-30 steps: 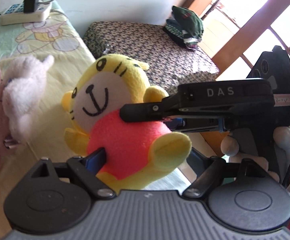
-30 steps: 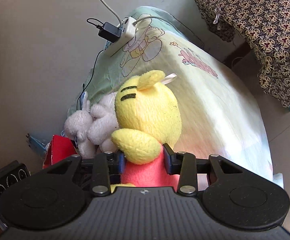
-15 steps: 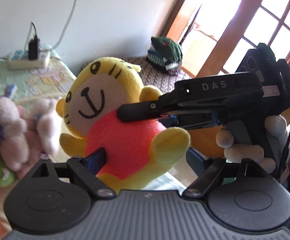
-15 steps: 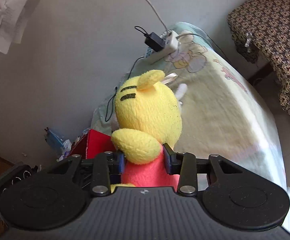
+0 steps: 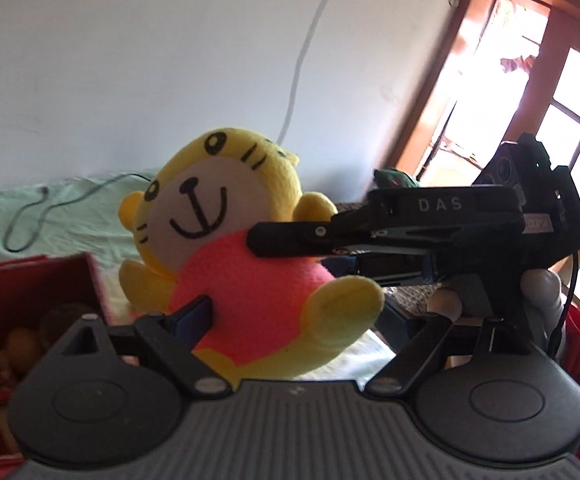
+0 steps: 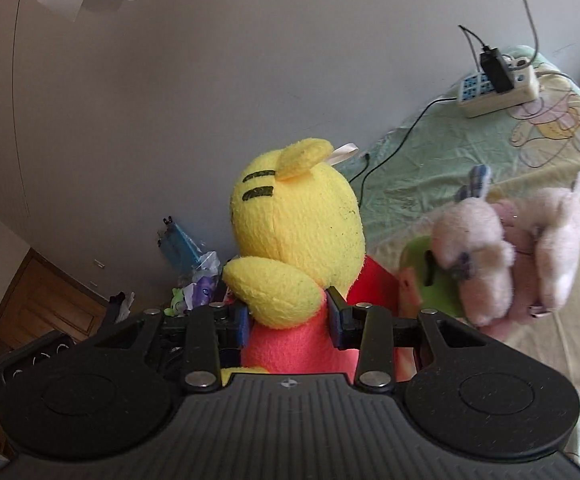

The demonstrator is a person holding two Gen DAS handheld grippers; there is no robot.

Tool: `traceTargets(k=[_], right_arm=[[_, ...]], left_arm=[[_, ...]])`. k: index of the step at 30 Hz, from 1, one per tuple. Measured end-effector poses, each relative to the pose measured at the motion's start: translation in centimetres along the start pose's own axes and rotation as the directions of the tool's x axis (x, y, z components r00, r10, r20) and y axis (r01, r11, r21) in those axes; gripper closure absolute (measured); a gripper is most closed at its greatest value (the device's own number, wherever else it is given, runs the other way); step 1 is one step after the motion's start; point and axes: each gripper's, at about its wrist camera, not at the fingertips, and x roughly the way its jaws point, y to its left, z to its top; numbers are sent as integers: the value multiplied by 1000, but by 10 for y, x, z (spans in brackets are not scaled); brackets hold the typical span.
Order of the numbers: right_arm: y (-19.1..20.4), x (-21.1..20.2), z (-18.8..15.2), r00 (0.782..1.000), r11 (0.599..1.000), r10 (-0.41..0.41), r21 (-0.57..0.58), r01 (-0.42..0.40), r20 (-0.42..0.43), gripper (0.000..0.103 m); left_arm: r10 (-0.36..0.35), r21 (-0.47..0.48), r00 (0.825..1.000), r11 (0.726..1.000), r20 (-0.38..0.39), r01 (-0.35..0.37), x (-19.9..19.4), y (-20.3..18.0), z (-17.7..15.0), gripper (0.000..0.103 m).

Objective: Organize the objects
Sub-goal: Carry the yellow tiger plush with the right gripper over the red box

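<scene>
A yellow plush toy (image 5: 210,208) with a white smiling face and a pink body hangs in the air between both grippers. My left gripper (image 5: 294,316) is shut on its pink lower body, and its blue left pad (image 5: 194,316) presses into the fabric. My right gripper (image 6: 290,320) is shut on the pink body just under the toy's arms. In the left wrist view it reaches in from the right, with a hand under it. The right wrist view shows the plush (image 6: 294,220) from behind.
A red box (image 5: 30,280) with soft toys inside stands low at the left. Pale pink plush toys (image 6: 510,252) and a green toy (image 6: 438,284) lie on the bed sheet (image 6: 470,152). A power strip (image 6: 498,88) with cables lies further back. A window frame (image 5: 530,140) stands at the right.
Both grippers have swung together with the yellow plush away from the bed's middle towards the wall. The red box has come into the left wrist view. Neither grip has changed.
</scene>
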Motion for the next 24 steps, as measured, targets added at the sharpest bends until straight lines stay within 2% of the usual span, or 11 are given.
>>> traceTargets(k=[5,13,17,24], right_arm=[[33,44,-7,1000,999,-15,-38,15,-1,64],[47,102,-28,988,985,-152,-88,149,-31,65],[46,124,-40,974,968,-221,-131,213,-47,65],[43,159,-53,933,934,-341,-155,322,-118,65]], left_arm=[[35,-16,999,999,22,-35,-24,45,0,19],[27,-83,999,996,-44,-31,-22,110,-12,20],[27,-102,995,994,-91,-36,-13,135,-24,20],[2,-151,986,988,-168,-28,4,163,-40,21]])
